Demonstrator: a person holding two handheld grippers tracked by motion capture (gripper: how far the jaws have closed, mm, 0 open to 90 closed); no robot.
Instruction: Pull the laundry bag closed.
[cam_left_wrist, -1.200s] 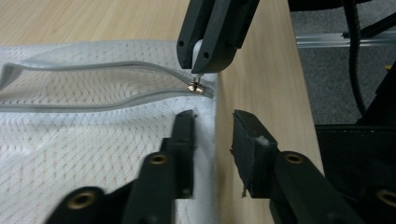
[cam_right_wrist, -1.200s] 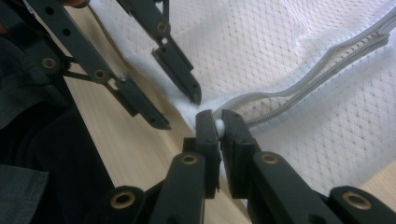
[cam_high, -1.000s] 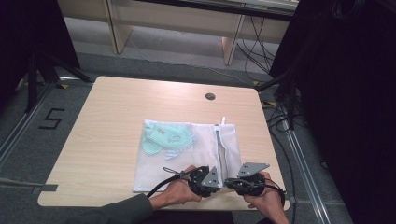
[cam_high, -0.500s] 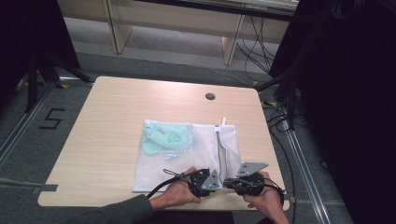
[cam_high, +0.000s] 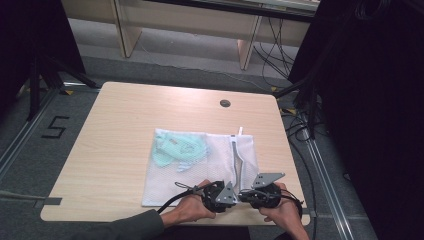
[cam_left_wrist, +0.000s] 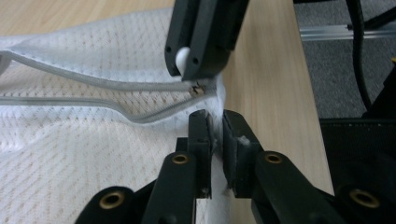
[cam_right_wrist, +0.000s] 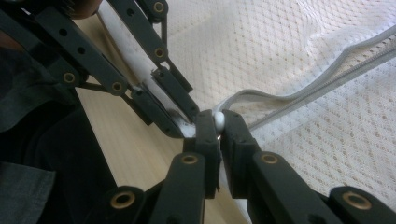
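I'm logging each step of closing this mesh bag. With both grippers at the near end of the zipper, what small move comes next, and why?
Probably draw the right gripper along the zipper away from the person. It appears shut on the white zipper pull, the left gripper pinches the mesh bag corner beside it as an anchor, and the zipper still gapes open.

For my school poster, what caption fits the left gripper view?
Left tool pinches the white mesh bag beside its open zipper, while the right tool grips the pull.
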